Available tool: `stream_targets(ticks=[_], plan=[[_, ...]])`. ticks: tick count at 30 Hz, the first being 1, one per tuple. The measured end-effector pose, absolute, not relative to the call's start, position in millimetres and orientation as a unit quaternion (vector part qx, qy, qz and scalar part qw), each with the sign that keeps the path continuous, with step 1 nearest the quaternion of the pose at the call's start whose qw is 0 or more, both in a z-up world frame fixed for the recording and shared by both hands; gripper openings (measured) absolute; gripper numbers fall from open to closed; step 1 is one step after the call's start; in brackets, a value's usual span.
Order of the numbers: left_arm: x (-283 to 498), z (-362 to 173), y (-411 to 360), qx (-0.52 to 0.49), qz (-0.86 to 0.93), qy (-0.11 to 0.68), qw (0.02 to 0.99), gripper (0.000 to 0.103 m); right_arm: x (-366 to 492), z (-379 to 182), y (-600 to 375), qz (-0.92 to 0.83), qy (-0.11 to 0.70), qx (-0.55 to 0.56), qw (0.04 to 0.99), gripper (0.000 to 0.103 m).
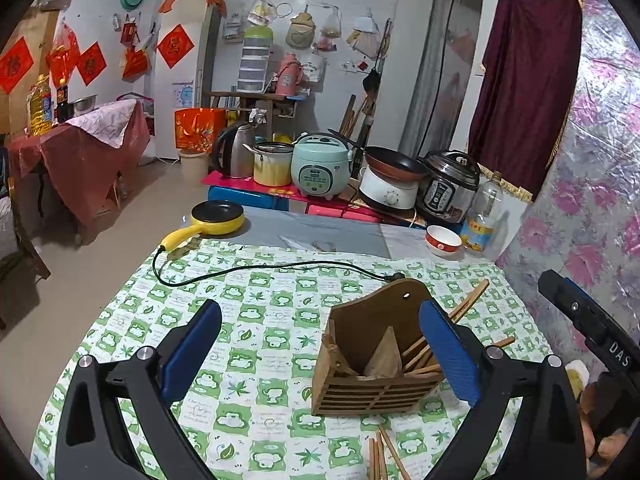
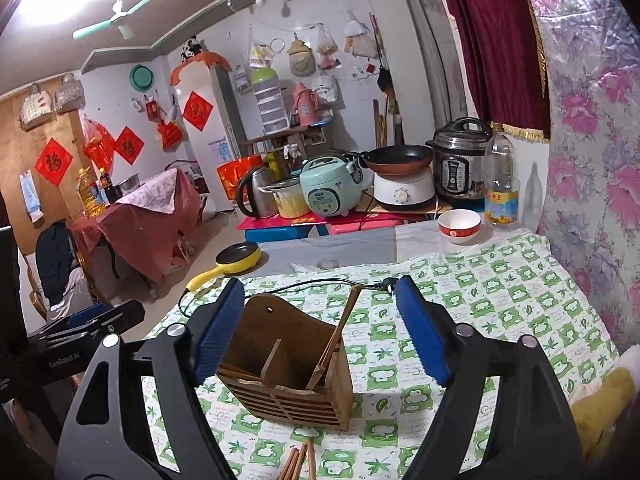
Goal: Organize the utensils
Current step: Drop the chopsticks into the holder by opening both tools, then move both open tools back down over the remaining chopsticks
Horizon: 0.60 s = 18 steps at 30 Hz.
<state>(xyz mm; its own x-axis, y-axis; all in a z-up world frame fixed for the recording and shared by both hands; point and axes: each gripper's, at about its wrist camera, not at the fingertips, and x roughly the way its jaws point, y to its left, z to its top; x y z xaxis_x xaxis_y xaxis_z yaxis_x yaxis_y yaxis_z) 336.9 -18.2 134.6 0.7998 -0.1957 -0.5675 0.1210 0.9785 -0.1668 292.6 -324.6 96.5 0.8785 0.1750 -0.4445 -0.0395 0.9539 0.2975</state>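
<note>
A wooden utensil holder (image 1: 376, 360) (image 2: 286, 364) with two compartments and a slatted front stands on the green-checked tablecloth. Several wooden chopsticks (image 1: 460, 320) (image 2: 340, 332) lean in its right compartment. More loose chopsticks (image 1: 384, 456) (image 2: 298, 462) lie on the cloth in front of it. My left gripper (image 1: 320, 350) is open and empty, its right pad just right of the holder. My right gripper (image 2: 320, 332) is open and empty, its fingers either side of the holder and above it.
A yellow electric pan (image 1: 216, 218) (image 2: 236, 258) with its black cord (image 1: 260, 268) lies at the table's far left. A red-and-white bowl (image 2: 459, 225) and an oil bottle (image 2: 501, 180) stand far right. Cookers and a kettle crowd the low table behind. A floral wall is at right.
</note>
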Motion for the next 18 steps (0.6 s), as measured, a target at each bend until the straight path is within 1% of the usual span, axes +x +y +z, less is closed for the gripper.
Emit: stream_targets(ticks=[7, 18], plan=[[336.8, 135.2, -13.4, -0.067, -0.072, 0.303, 0.948, 0.097, 290.1, 97.3, -323.6, 0.058, 0.236, 0.145, 0.959, 0.082], [333.6, 132.2, -17.7, -0.051, -0.064, 0.304, 0.949, 0.097, 283.4, 102.1, -320.7, 0.060, 0.229, 0.143, 0.961, 0.084]])
